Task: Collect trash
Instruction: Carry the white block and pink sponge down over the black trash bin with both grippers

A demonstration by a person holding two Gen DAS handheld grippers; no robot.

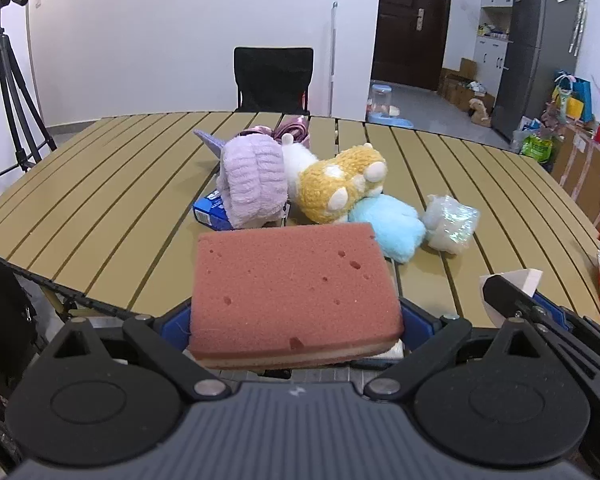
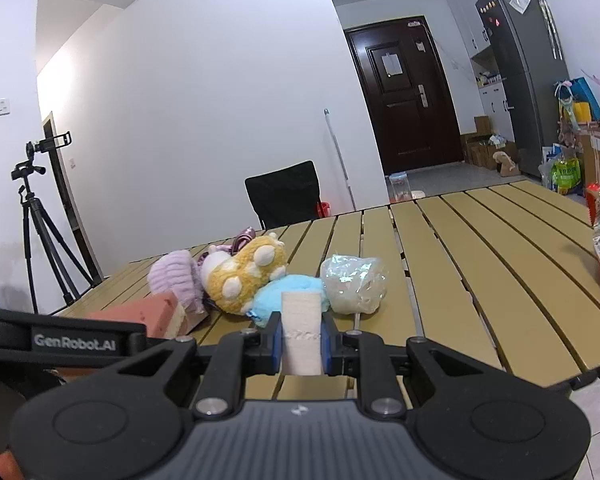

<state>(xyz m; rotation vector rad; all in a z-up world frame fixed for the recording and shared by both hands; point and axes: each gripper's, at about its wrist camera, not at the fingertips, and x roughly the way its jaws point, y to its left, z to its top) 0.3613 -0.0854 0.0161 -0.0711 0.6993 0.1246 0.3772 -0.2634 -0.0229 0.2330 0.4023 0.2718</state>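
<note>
Pink sponge (image 1: 296, 292) sits clamped in the left fingers (image 1: 414, 322); right fingers (image 2: 277, 344) pinch white tissue (image 2: 302, 334).

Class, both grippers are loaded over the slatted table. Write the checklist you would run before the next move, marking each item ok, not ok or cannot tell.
1. Left gripper has a firm hold on the pink sponge: ok, the blue pads sit against both its sides.
2. Right gripper is shut on the white folded tissue: ok, it stands pinched between the pads.
3. Trash bin in sight for the drop: not ok, neither view shows one.
4. Held items clear of the plush toys: ok, the toys lie further along the table.
5. Remaining trash located: ok, the crumpled clear wrapper lies beside the blue plush.
</note>
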